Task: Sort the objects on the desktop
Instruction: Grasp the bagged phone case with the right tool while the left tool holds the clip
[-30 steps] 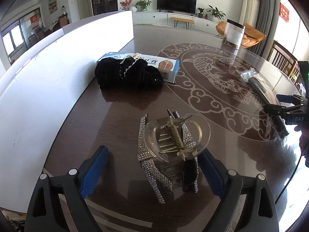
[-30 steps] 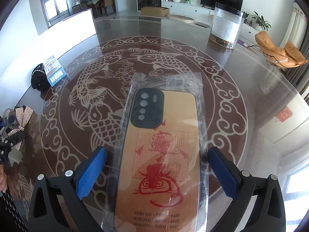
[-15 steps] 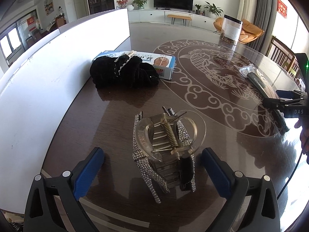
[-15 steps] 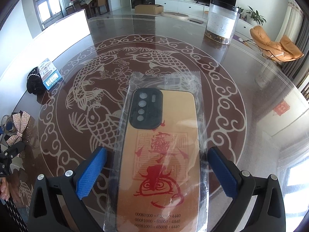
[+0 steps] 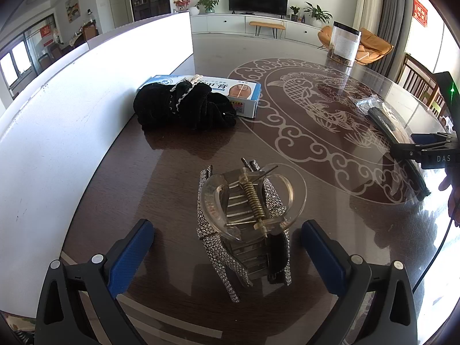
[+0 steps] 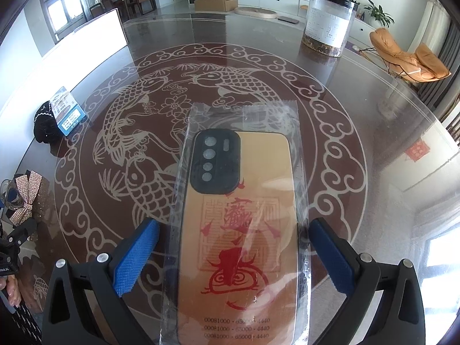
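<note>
Here hair clip [image 5: 247, 210] between spread left claw [image 5: 227, 247] fingers, untouched.

Light: bright daylight from windows [image 6: 440, 253] at right
Glare: white sheen on glossy table [image 6: 388, 132]
Shadows: soft, short
Edges: strong fisheye bending, dark corners
Focus: sharp throughout

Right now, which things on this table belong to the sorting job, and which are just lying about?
Job: clear hair claw on rhinestone bow clip; bagged phone case; black scrunchie; blue box.

Lying about, probably: clear jar; white board.
</note>
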{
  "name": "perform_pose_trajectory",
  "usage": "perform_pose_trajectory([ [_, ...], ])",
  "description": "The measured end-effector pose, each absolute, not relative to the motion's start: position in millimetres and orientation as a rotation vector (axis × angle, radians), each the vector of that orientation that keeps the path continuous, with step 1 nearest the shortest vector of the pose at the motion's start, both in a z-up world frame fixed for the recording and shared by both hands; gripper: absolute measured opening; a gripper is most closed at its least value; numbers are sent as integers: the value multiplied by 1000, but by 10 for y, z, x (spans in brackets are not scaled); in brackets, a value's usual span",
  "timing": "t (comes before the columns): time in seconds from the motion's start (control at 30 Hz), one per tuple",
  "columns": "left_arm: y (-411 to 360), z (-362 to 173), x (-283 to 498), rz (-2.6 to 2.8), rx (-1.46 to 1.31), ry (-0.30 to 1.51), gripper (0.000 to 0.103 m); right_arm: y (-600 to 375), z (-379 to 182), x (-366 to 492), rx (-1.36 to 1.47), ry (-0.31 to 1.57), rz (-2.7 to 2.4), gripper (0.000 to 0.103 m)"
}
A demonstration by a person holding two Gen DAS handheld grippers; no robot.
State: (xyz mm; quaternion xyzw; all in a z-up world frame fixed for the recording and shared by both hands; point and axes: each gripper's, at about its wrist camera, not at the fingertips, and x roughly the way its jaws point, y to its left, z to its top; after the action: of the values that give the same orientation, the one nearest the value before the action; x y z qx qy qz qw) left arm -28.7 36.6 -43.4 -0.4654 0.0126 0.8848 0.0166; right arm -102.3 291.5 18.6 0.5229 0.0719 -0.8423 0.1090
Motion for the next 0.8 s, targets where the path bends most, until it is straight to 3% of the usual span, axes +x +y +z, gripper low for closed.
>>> perform_pose_trajectory([
  [0.8, 363, -434, -287, 2752, -1446, 38, 103, 2910, 184, -983, 1523, 194, -2513, 103],
])
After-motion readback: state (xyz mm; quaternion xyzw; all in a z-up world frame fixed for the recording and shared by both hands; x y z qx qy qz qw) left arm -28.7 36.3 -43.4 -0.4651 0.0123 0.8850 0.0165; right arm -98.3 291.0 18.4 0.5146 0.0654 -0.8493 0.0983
